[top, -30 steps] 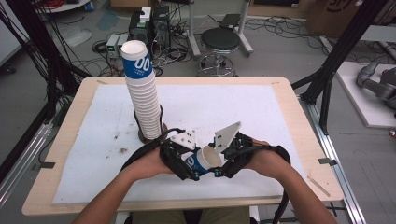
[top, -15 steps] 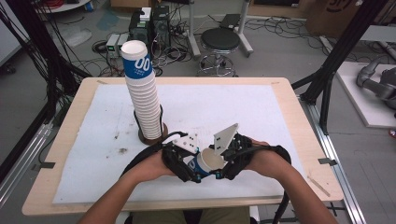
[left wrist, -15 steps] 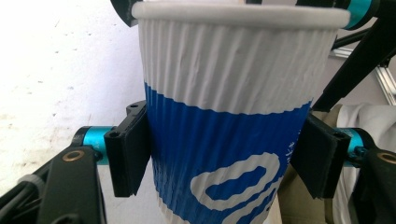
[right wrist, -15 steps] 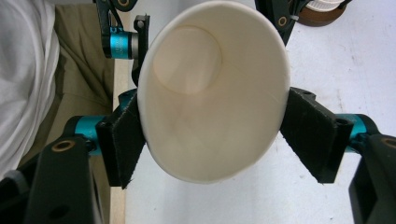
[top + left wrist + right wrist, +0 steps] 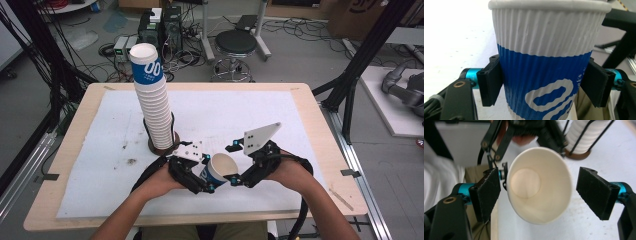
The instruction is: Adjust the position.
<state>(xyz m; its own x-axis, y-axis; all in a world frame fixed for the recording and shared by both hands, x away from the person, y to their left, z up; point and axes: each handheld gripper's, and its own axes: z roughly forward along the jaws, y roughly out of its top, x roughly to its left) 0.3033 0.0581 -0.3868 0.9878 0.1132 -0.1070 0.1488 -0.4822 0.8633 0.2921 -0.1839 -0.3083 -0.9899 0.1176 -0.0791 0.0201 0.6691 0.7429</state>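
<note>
paper cup (image 5: 544, 75) | left hand-held gripper (image 5: 544, 85) clamps it, just reopened slightly | right hand-held gripper (image 5: 536, 192) wide open

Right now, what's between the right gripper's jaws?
The mouth of the paper cup, seen end-on in the right gripper view. The right gripper stands open, pads clear of the rim. The left gripper clamps the cup's blue body.

Cup (image 5: 541, 65) base cut off by bottom edge in left gripper view; stack (image 5: 589, 135) top cropped
</note>
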